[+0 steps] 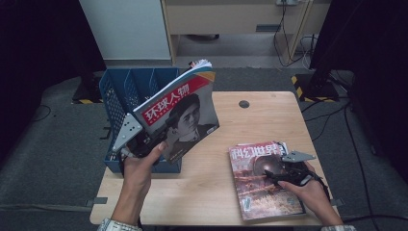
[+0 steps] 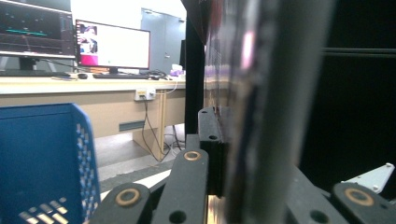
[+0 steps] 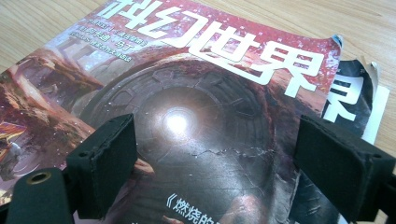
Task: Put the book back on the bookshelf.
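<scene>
A magazine with a red title band and a portrait cover point(image 1: 185, 115) is held up tilted over the blue file basket point(image 1: 122, 89). My left gripper point(image 1: 163, 131) is shut on its lower left edge. In the left gripper view the magazine point(image 2: 261, 102) shows edge-on, pinched by my left gripper point(image 2: 243, 158), with the basket wall point(image 2: 42, 154) at lower left. A second magazine with a red sci-fi cover point(image 1: 262, 192) lies flat at the table's front right. My right gripper point(image 1: 270, 174) hovers open over that cover point(image 3: 196, 107), its jaws point(image 3: 224, 163) wide apart.
A darker magazine point(image 3: 357, 91) pokes out from under the red one. The wooden table point(image 1: 207, 187) has a round cable hole point(image 1: 244, 104) near its far edge. Behind it stand a pale cabinet point(image 1: 127, 29), black stands and floor cables. A desk with monitors point(image 2: 112, 46) is far off.
</scene>
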Demonstrator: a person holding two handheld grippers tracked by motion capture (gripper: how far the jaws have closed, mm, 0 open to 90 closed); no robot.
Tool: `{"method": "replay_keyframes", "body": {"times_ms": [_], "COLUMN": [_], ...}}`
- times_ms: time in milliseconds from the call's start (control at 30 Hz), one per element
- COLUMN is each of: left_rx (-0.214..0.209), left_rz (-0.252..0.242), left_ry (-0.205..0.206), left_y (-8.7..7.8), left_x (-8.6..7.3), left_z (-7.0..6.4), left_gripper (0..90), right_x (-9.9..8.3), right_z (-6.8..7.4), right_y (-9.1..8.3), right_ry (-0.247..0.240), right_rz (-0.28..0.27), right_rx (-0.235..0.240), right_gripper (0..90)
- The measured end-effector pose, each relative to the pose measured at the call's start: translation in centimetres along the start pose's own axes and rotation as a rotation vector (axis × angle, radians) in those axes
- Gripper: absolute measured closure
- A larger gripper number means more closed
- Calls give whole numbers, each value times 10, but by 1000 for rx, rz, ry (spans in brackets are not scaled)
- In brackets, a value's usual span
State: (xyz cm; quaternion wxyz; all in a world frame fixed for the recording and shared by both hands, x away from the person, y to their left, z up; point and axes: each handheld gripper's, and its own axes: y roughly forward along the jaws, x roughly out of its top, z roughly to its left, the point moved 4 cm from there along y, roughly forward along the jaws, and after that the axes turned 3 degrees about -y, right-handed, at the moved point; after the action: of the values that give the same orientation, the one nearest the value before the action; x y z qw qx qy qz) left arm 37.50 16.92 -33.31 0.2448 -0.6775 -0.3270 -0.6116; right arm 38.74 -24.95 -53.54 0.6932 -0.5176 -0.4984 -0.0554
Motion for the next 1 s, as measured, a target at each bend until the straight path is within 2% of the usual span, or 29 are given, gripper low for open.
{"method": "replay_keyframes", "body": {"times_ms": [633,1000], "left_rx": [56,69], "left_rz": [-1,-9], "left_ry": [-1,5], "left_y": [-24,-32], "left_x": [4,13], "left_z": [23,25], "left_gripper": [868,868], "right_x": [0,0], "right_z": [0,0], "right_y": [0,0], "right_ry": [2,1], "right_rz": [-1,-2], "right_rx": [1,0], "right_gripper": [133,133]}}
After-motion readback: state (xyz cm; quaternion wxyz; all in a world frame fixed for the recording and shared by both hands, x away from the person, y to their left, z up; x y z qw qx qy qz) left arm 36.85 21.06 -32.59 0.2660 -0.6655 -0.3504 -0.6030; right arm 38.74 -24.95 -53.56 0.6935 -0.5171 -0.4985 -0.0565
